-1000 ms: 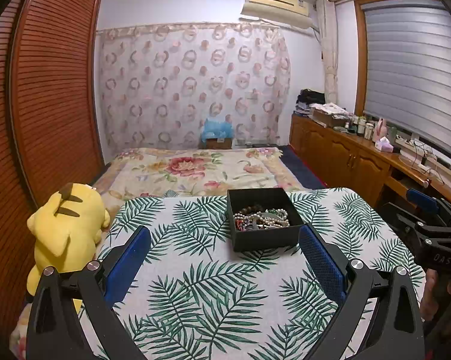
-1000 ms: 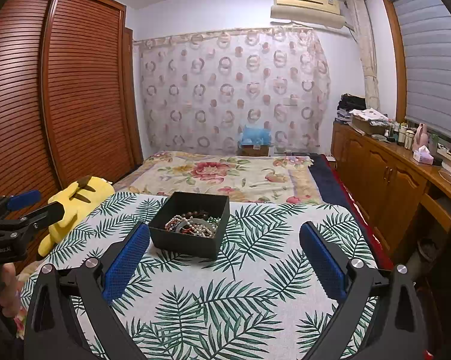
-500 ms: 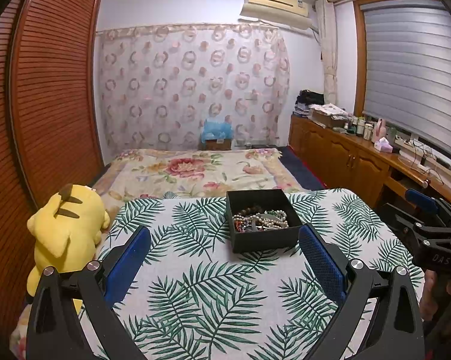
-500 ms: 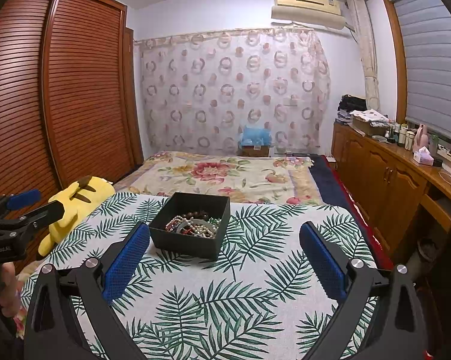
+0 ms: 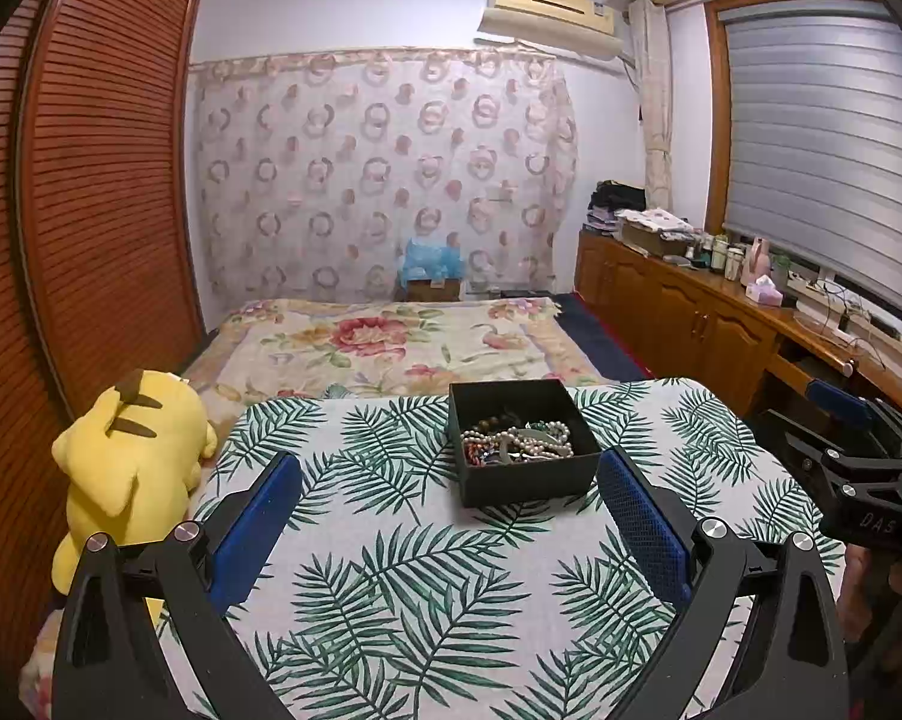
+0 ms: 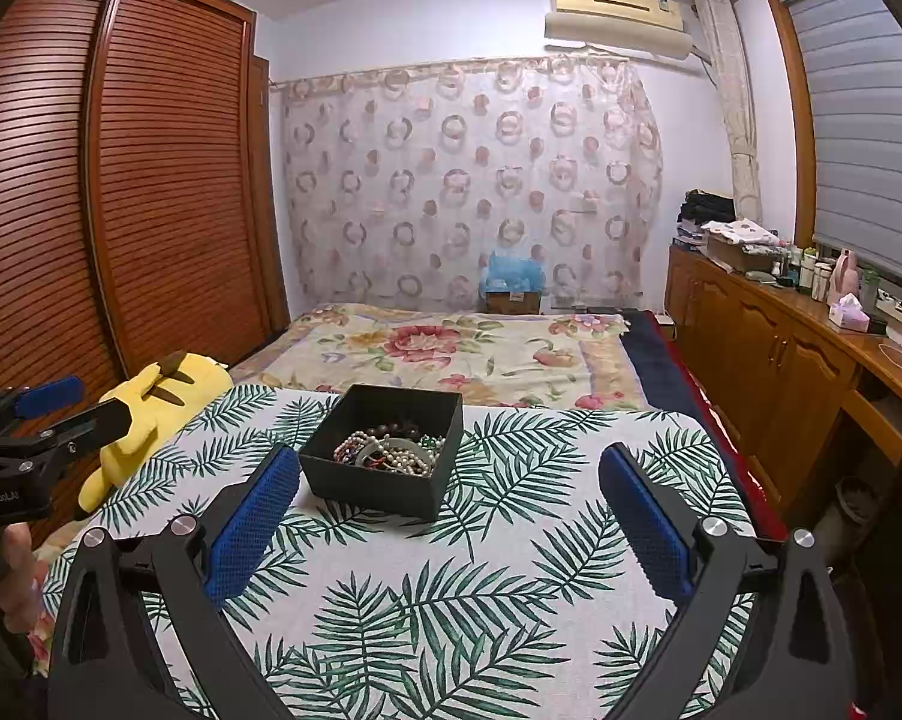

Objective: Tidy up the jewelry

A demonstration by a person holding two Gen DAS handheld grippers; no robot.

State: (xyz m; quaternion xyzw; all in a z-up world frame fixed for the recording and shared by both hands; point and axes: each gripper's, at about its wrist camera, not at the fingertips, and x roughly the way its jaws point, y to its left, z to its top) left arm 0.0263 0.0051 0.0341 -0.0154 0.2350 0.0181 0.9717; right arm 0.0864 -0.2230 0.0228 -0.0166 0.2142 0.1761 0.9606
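Jewelry [image 5: 517, 441]: heaped in the black box [image 5: 526, 480] on my worktop [image 5: 391, 570], same as a second ago.
Left gripper [image 5: 448, 516]: jaws apart, short of the box.
Right gripper [image 6: 448, 516]: jaws apart, empty.
Change: none I see; sorting no further along.

Both cameras sit low at the near end of the leaf-print table [image 5: 391, 570], each looking forward between its own spread fingers toward the far curtain [image 6: 469, 180]. The left wrist view stands left of the black box [image 5: 520, 474], so the box falls right of centre; the right wrist view has the box [image 6: 385, 486] left of centre. Both share the table, box, bed [image 5: 385, 342] and yellow plush toy [image 6: 145, 402], and each catches the other gripper at its edge.
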